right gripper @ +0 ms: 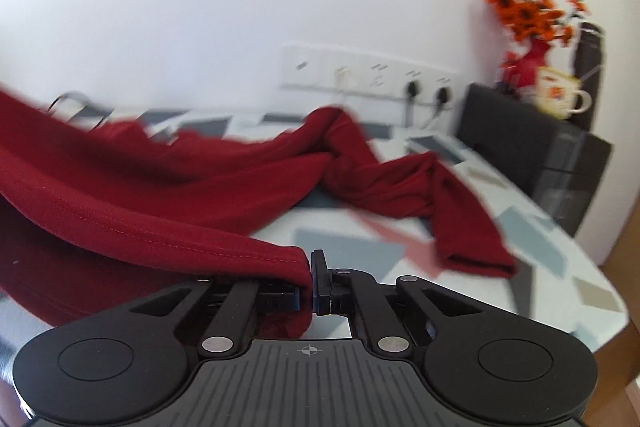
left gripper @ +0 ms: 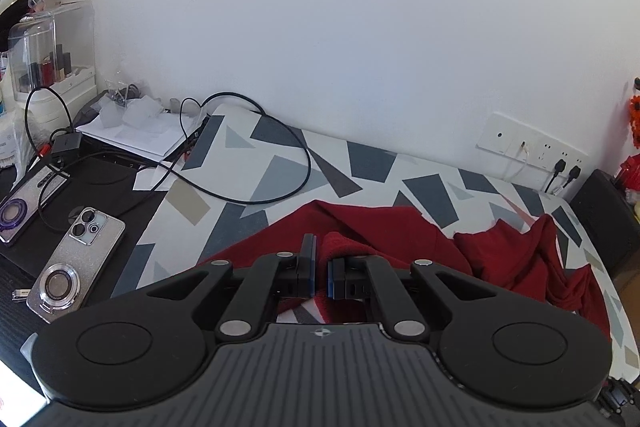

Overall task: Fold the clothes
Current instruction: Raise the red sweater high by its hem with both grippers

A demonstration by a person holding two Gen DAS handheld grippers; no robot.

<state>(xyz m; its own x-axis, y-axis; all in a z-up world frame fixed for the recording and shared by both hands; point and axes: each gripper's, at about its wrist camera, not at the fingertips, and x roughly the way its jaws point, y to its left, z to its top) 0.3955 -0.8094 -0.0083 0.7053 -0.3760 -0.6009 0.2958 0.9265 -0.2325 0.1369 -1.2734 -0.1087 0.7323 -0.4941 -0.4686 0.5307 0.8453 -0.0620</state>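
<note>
Nearest the lens in the right wrist view, the right gripper [right gripper: 311, 281] is clenched on the stitched hem of a dark red garment [right gripper: 168, 183], the fabric draped over its left finger and pinched between the pads. The left gripper [left gripper: 322, 269] likewise pinches a fold of the same red cloth between its closed jaws. The garment sprawls across a table with a grey, geometric-patterned cloth [left gripper: 280, 163], one sleeve [right gripper: 460, 219] twisted and trailing toward the table's right edge. On the left lie two phones [left gripper: 76, 259], black cables [left gripper: 256, 155] and a clear cosmetics organiser [left gripper: 52, 51]. A wall socket strip [right gripper: 368, 71], a mug [right gripper: 558, 97] and orange flowers [right gripper: 524, 7] stand at the far right.
</note>
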